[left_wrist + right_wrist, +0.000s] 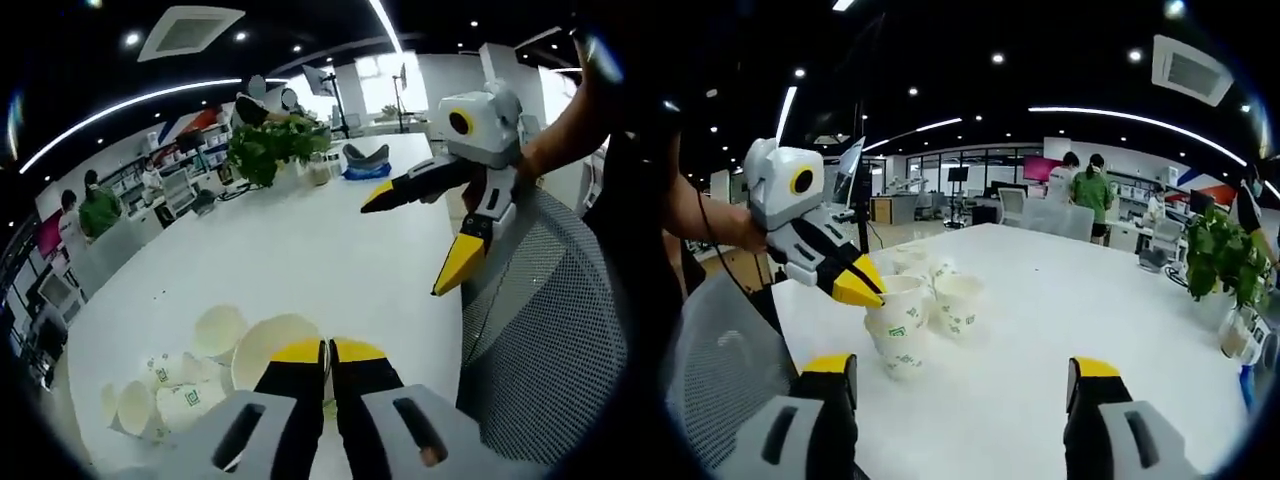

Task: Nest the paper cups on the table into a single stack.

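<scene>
- One broad white tabletop (1060,330) carries everything; it runs away toward 12 o'clock in both views, with an office behind it.
- A grey mesh chair back (560,340) stands at the tabletop's near edge, at 3 to 5 o'clock in the left gripper view, just beside where the person works.
- A leafy green plant (272,148) sits far off at 11 o'clock in the left gripper view, well apart from the work.
- The right gripper (965,385) has its jaws spread wide with nothing between them, the yellow tips at 7 and 5 o'clock in its own view; it hangs above the tabletop, facing the cups, likely ready to take one.
- The left gripper (878,288) is closed on the rim of a paper cup (902,312), one jaw inside the wall and one outside; I judge the cup is pinched this way so it can be carried over another and dropped in.
- The other paper cups (958,300) huddle near 10 o'clock of centre in the right gripper view, some upright, some on their sides, touching one another and mostly not yet nested.
</scene>
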{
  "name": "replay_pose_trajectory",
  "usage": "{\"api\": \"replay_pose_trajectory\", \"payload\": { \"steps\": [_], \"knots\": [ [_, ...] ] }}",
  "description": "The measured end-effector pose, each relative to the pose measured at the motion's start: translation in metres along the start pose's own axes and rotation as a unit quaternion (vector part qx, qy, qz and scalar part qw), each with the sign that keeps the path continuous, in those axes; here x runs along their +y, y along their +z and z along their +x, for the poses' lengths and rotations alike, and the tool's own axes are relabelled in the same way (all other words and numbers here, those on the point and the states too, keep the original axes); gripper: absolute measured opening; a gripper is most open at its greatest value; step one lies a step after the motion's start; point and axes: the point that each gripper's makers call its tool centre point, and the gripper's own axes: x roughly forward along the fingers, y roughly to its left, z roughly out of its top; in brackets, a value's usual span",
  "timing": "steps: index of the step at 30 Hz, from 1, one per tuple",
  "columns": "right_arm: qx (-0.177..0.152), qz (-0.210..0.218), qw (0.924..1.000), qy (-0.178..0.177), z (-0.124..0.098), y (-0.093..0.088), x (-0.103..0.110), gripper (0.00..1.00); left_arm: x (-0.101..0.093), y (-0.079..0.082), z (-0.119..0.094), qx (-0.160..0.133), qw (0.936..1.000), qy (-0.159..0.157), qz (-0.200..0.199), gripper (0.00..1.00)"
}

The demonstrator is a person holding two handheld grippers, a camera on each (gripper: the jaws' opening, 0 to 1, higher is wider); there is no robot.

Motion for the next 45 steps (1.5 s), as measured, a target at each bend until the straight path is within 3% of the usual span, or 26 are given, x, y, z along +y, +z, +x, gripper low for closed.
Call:
{"api": "replay_pose_trajectory", "payload": {
  "steps": [28,45],
  "knots": [
    [0.008,-0.003,1.0000,0.003,0.001,-0.003,0.001,0.87,-0.013,-0.026,0.016,0.031,0.9987,-0.040,-0.011,0.00],
    [0.010,-0.001,0.9999,0.003,0.001,-0.004,0.000,0.87,-0.008,-0.027,0.019,0.034,0.9986,-0.038,-0.017,0.01]
  ]
}}
